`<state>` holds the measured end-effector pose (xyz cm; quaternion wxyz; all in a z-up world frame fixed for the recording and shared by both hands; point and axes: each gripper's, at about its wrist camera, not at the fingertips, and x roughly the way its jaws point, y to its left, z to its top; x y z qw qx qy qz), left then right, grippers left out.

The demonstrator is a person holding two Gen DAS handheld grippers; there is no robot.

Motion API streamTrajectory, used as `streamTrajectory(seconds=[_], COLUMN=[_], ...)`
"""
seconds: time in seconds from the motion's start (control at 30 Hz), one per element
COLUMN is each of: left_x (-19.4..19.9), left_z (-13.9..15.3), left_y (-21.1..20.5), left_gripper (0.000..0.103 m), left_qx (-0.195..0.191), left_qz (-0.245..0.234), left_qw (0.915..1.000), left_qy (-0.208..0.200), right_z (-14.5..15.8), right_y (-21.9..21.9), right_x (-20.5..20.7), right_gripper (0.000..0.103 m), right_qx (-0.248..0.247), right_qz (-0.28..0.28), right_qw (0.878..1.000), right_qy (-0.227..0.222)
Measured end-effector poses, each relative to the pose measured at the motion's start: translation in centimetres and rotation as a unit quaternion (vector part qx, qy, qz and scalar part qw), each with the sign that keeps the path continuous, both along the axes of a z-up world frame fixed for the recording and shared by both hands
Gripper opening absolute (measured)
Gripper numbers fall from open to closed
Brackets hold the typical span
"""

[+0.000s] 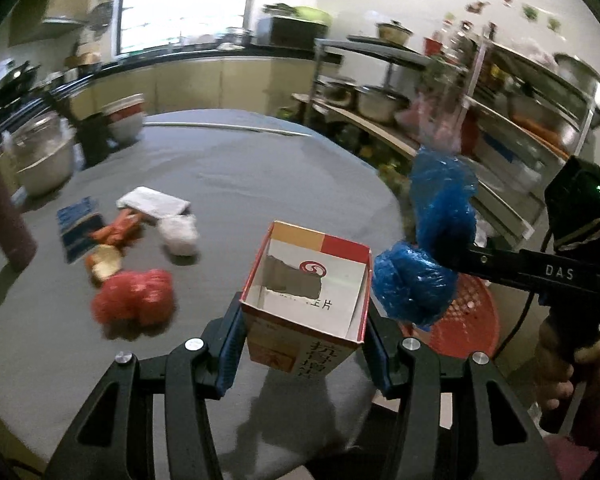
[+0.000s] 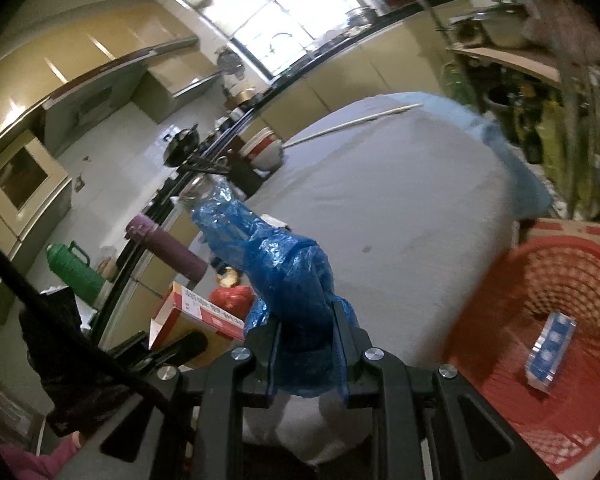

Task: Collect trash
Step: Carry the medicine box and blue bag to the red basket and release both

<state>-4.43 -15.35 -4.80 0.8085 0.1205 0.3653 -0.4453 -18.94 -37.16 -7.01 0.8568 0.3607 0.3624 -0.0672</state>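
A small blue packet point(image 2: 550, 350) already lies in the red basket point(image 2: 560, 276) beside the table point(image 1: 228, 168). The right gripper point(image 2: 306, 332) is clamped on a blue plastic bag point(image 2: 288, 264), the left gripper point(image 1: 302, 336) on an open carton point(image 1: 308, 284), both near the table edge with free air to the basket. A red bag point(image 1: 134, 296), tissue point(image 1: 178, 232) and scraps remain

We see a round worktop point(image 1: 260, 168) with a grey cloth over it. On it lie a red plastic bag point(image 1: 134, 298), a white folded cloth point(image 1: 154, 202), a white crumpled wad point(image 1: 179, 232), a blue packet point(image 1: 78, 226) and some orange scraps point(image 1: 118, 228). A purple bottle point(image 1: 4, 216) stands at its left edge, with a steel bowl point(image 1: 44, 156) behind. A long thin stick point(image 1: 236, 127) lies across the far side.
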Motion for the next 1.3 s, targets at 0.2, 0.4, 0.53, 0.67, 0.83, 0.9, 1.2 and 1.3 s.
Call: streamTrajectory(seconds=[0.2,0.4,0.53,0.67,0.83,0.9,1.2,1.3], left_x=[-1.9,-4.1,-5.8,-7.0,-7.1,-6.9,-4.6,-3.4], left_z=[-0.7,-1.0,-1.5,-2.1,-3.1,-3.3,-2.4,-2.1], left_y=[-3.8,-8.4,-11.9,-15.2,-18.2,-18.5,-14.1,-10.8], left_gripper=[0.055,0.055,0.055,0.057,0.064,0.068,0.069,0.069], left_qx=[0.011,0.013,0.017,0.02,0.026,0.027,0.043,0.052], left_qz=[-0.056,-0.122,-0.163,-0.188,-0.195,-0.186,-0.133,-0.093], left_qw=[0.9983,0.9922,0.986,0.9807,0.9755,0.976,0.9869,0.9926], left_qy=[0.014,0.025,0.031,0.049,0.099,0.111,0.079,0.059], right_z=[0.0,0.0,-0.2,-0.2,-0.7,-0.9,0.3,0.5], right_y=[-2.7,-5.6,-7.5,-9.0,-10.8,-11.1,-10.8,-9.9], right_x=[-4.2,-8.5,-11.4,-13.7,-15.2,-15.5,-14.1,-12.0], right_gripper=[0.023,0.023,0.023,0.026,0.029,0.045,0.074,0.074], right_qx=[-0.002,-0.014,-0.018,-0.024,0.014,0.037,0.014,0.014], right_qz=[-0.049,-0.113,-0.154,-0.187,-0.216,-0.216,-0.212,-0.189], right_qw=[0.999,0.993,0.986,0.98,0.973,0.973,0.977,0.982], right_qy=[0.016,0.041,0.054,0.067,0.076,0.071,0.029,0.016])
